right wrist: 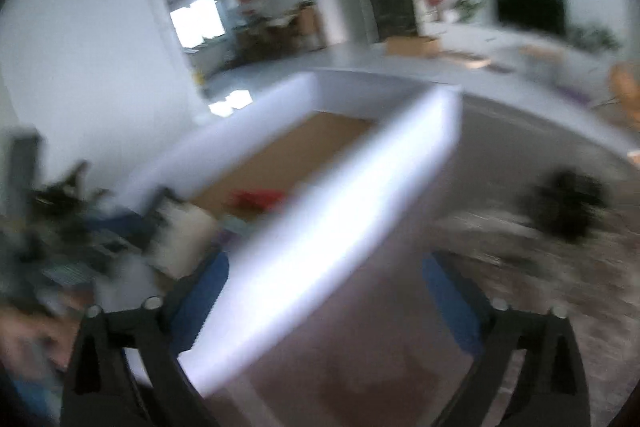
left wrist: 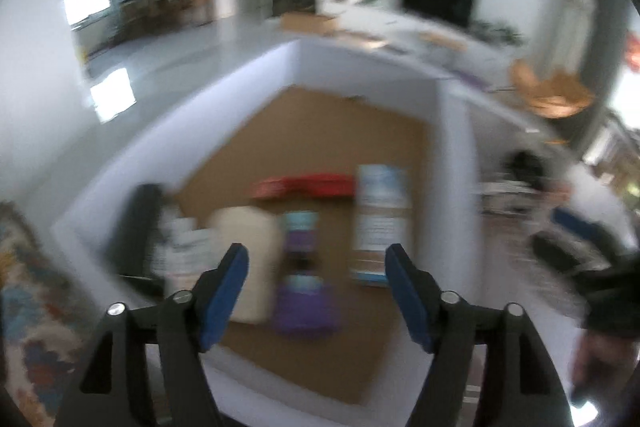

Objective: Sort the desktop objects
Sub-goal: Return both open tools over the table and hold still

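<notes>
Below my left gripper (left wrist: pixel 316 267) I saw a white box (left wrist: pixel 452 131) with a brown cardboard floor, and both pictures were blurred. My left fingers (left wrist: pixel 234 263) stood wide apart and held nothing. Inside the box lay a red flat thing (left wrist: pixel 308 185) near the middle, a tall white and blue packet (left wrist: pixel 380 223) beside the right wall, a cream-coloured thing (left wrist: pixel 252 255), two purple and teal things (left wrist: pixel 300 231) one behind the other, and a dark thing (left wrist: pixel 136 231) against the left wall. My right gripper (right wrist: pixel 324 279) was also opened wide, and the white wall of the box (right wrist: pixel 340 227) passed between its fingers (right wrist: pixel 200 291); whether they touched the wall I could not tell. On the right lay a dark blurred thing (right wrist: pixel 568 199) on the table.
</notes>
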